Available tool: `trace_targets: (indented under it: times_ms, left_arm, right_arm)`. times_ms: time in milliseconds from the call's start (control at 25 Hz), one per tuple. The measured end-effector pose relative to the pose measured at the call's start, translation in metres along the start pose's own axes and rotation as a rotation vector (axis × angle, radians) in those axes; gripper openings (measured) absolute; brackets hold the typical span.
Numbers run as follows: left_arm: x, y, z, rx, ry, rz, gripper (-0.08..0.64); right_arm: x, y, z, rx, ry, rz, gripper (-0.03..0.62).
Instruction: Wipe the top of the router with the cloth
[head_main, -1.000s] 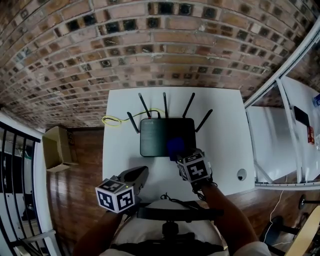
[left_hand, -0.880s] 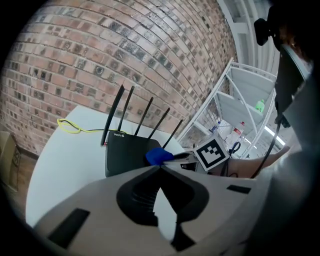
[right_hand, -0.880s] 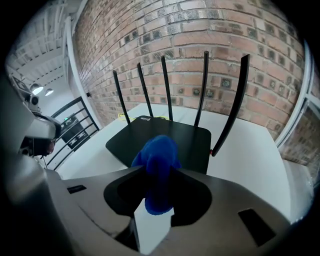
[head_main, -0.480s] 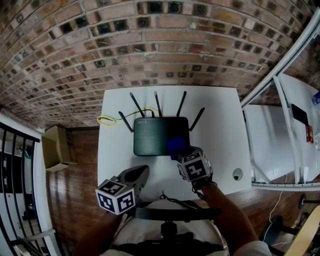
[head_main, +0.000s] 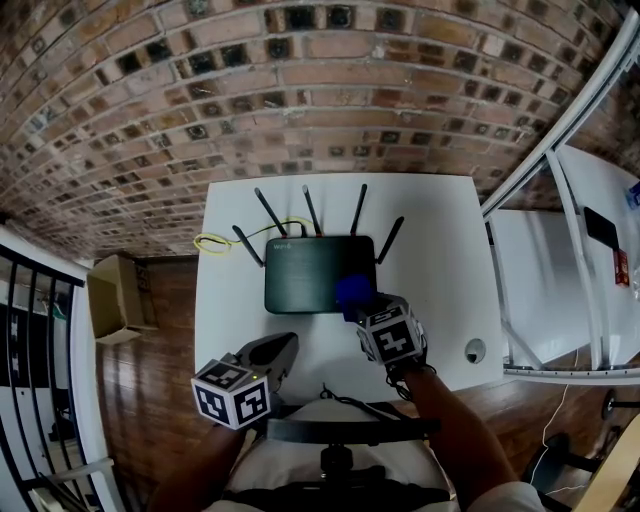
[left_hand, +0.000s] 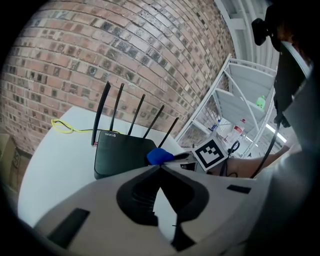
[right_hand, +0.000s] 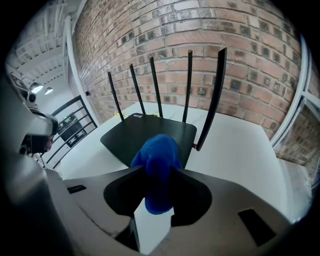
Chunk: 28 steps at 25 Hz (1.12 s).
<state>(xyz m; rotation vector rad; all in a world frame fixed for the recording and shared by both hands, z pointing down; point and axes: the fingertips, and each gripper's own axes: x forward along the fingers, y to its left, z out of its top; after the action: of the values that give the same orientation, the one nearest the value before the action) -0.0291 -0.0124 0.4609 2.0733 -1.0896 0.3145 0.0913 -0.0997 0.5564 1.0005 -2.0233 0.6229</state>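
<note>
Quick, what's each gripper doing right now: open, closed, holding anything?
Left gripper: closed, nothing between its jaws.
Right gripper: closed on the blue cloth.

A yellow cable (head_main: 215, 241) lies on the white table (head_main: 440, 250) before a brick wall (head_main: 300, 90).

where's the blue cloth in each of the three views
Head view: cloth near centre, over the router's near right corner, just ahead of the right gripper.
Left gripper view: cloth at centre, by the router's right edge, above the jaws.
Right gripper view: cloth low centre, clamped between the jaws.
Shared landmark: the black router with its five antennas.
</note>
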Motion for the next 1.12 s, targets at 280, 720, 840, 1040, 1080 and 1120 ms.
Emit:
trace_targets:
  times_ms: [280, 720, 840, 1040, 1080, 1120]
  left_arm:
    - [0.006, -0.005, -0.001, 0.001, 0.005, 0.0, 0.029]
    - [0.013, -0.019, -0.005, 0.008, 0.015, -0.011, 0.029]
    - [0.017, -0.023, -0.005, 0.009, 0.011, -0.014, 0.029]
    - [0.027, -0.03, -0.007, 0.0, 0.013, -0.017, 0.029]
    - [0.029, -0.033, -0.007, -0.003, 0.012, -0.019, 0.029]
    - [0.03, -0.035, -0.007, -0.005, 0.009, -0.02, 0.029]
  right_arm:
    - [-0.007, -0.022, -0.008, 0.032, 0.005, -0.026, 0.132]
    - [-0.031, -0.086, -0.032, 0.105, 0.014, -0.175, 0.132]
    - [-0.042, -0.111, -0.05, 0.148, 0.003, -0.203, 0.132]
    - [-0.07, -0.139, -0.076, 0.225, -0.031, -0.239, 0.132]
    - [-0.076, -0.144, -0.082, 0.237, -0.037, -0.248, 0.132]
    - [-0.083, -0.149, -0.087, 0.249, -0.045, -0.258, 0.132]
